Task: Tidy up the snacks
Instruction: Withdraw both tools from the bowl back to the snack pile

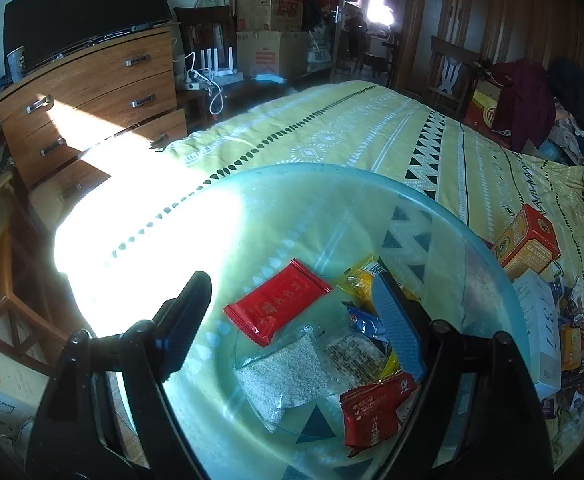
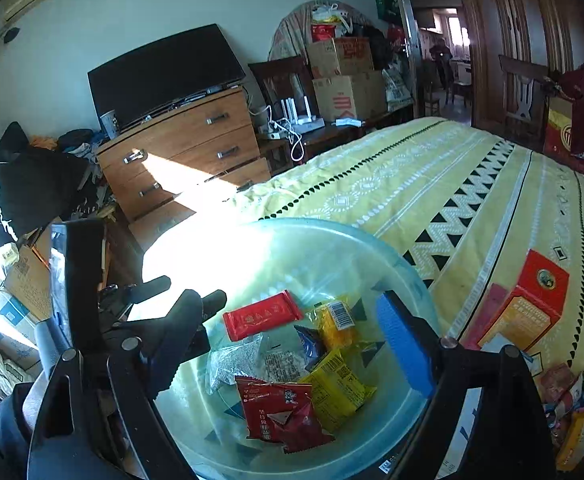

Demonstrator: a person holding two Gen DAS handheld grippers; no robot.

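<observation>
Drop-off step looks done: both tongs, left gripper (image 1: 292,316) and right gripper (image 2: 303,332), hang jaws apart and empty over the clear bowl (image 2: 375,240). Snack packets (image 2: 280,412) lie in it just below the tips. Next likely: swing right to the loose snack pile (image 1: 579,344), pick one.

Sunlit wooden dresser (image 1: 92,108) beside bed (image 1: 371,136)
</observation>
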